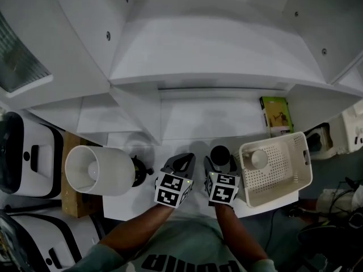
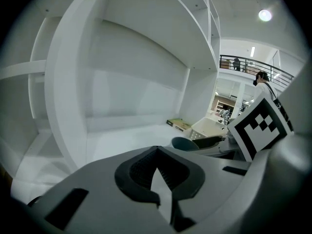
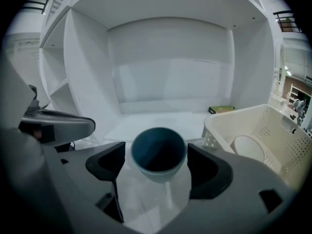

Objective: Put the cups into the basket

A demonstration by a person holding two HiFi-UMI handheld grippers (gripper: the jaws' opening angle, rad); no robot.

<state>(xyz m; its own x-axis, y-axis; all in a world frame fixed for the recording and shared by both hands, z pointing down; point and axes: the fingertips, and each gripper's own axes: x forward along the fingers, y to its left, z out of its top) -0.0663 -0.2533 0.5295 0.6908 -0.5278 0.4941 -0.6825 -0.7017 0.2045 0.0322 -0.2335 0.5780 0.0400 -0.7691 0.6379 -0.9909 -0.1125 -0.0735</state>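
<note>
Right fingers (image 3: 109, 167) released around blue cup (image 3: 158, 154); left fingers (image 2: 136, 174) clenched; second cup (image 3: 248, 150) in single basket (image 3: 285, 141).

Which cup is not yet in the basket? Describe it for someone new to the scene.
Find the cream perforated basket at the right of the white shelf. Just left of it, outside it, stands an upright cup: dark teal, whereas the cup inside the basket is white.

indoor test space in a large hall: bare white shelf unit (image 1: 215, 50), upper balcony railing (image 2: 246, 62), ceiling lamp (image 2: 264, 15).
</note>
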